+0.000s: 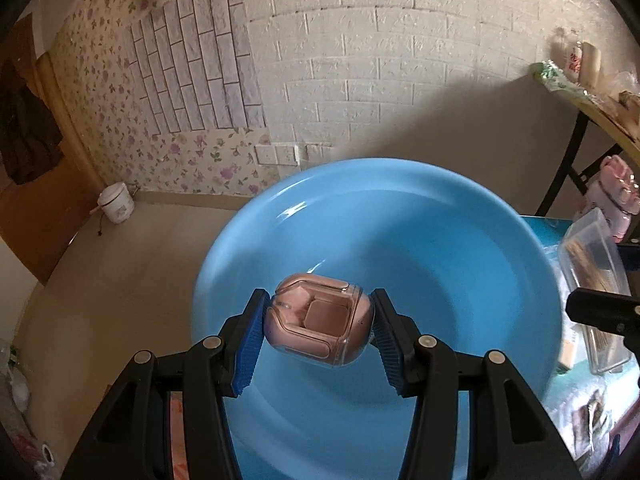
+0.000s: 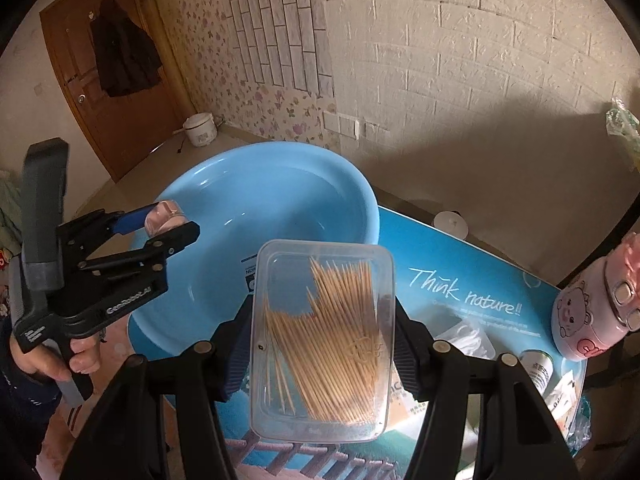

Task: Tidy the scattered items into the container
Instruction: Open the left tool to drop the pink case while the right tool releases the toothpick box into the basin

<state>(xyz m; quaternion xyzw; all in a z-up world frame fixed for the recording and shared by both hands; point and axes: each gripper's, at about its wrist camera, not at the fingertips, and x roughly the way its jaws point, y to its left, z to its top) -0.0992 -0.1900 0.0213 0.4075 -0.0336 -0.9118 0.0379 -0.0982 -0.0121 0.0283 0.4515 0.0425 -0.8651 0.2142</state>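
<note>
A large blue basin (image 1: 460, 216) (image 2: 352, 184) stands on the table and holds nothing I can see. My left gripper (image 1: 318, 322) is shut on a pink earbud case (image 1: 318, 318) with a clear lid and holds it above the basin's near side. It shows in the right wrist view (image 2: 170, 220) over the basin's left rim. My right gripper (image 2: 322, 336) is shut on a clear toothpick box (image 2: 322, 336) and holds it above the table, just right of the basin. That box (image 1: 592, 280) shows at the right edge of the left wrist view.
A blue printed tablecloth (image 2: 460, 256) covers the table. A pink pig-print cup (image 2: 592, 312) stands at the right edge, with a small white can (image 2: 536, 368), packets and a white lid (image 2: 450, 222) nearby. A white pot (image 1: 116, 202) sits on the floor by the wall.
</note>
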